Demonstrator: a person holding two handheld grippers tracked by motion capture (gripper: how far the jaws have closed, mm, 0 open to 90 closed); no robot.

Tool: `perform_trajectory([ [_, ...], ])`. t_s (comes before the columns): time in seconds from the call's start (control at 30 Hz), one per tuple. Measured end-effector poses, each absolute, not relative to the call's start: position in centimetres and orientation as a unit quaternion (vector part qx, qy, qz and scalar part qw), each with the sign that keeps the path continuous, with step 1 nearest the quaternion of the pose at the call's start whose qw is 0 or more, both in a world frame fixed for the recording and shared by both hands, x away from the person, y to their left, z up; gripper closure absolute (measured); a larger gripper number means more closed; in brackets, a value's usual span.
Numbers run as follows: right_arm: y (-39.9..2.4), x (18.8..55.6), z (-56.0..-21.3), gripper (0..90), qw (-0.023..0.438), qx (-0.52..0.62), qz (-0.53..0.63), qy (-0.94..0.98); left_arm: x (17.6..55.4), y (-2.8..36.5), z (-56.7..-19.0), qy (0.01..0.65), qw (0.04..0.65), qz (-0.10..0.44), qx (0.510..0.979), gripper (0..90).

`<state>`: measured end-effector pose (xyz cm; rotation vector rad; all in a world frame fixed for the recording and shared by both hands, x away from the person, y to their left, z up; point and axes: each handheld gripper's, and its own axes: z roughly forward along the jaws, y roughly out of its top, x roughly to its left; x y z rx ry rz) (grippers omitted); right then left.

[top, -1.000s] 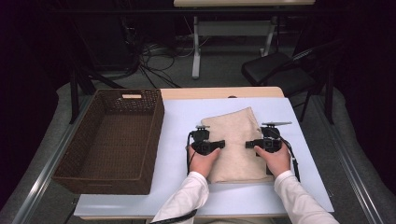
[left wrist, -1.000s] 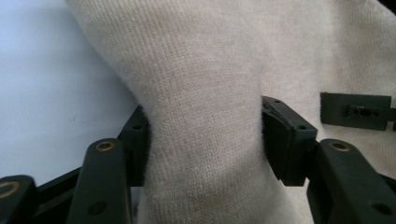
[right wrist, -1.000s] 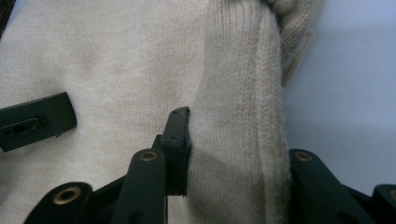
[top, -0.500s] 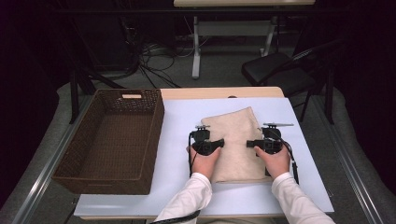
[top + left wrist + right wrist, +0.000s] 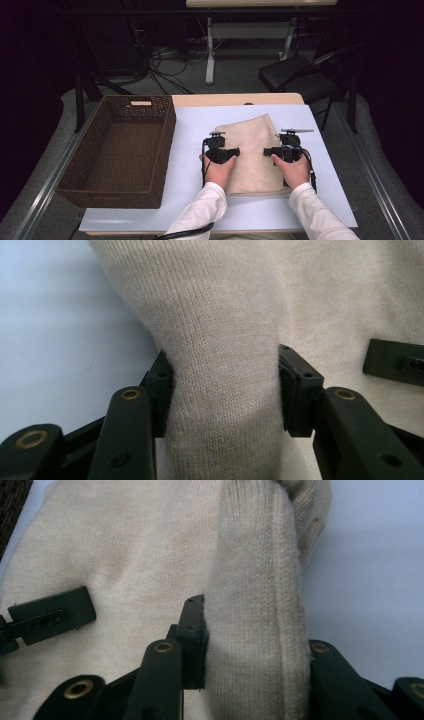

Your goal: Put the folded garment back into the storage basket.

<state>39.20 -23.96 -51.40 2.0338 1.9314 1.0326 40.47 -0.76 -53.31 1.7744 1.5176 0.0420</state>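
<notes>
A folded beige knitted cloth (image 5: 252, 150) lies on the pale blue table (image 5: 195, 130), right of centre. My left gripper (image 5: 236, 152) grips the cloth's left edge from the side. In the left gripper view a bunched fold of the cloth (image 5: 225, 340) is pinched between the pads of the left gripper (image 5: 225, 372). My right gripper (image 5: 268, 150) grips the right edge. In the right gripper view a raised fold (image 5: 255, 580) is clamped in the right gripper (image 5: 250, 630). The two grippers face each other across the cloth, a short way apart.
A large dark brown wicker basket (image 5: 115, 197) stands on the left part of the table with nothing in it. A black chair (image 5: 295, 75) and cables on the floor lie beyond the far edge. Bare table runs along the cloth's right side.
</notes>
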Motion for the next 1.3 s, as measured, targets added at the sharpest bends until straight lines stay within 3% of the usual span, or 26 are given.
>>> perform_trajectory([
  [1.3,-22.3,41.8,-48.5,67.1,0.054,0.677,0.374,0.632,44.2,1.3,-49.3,0.591,0.377,0.016,0.713,52.8],
])
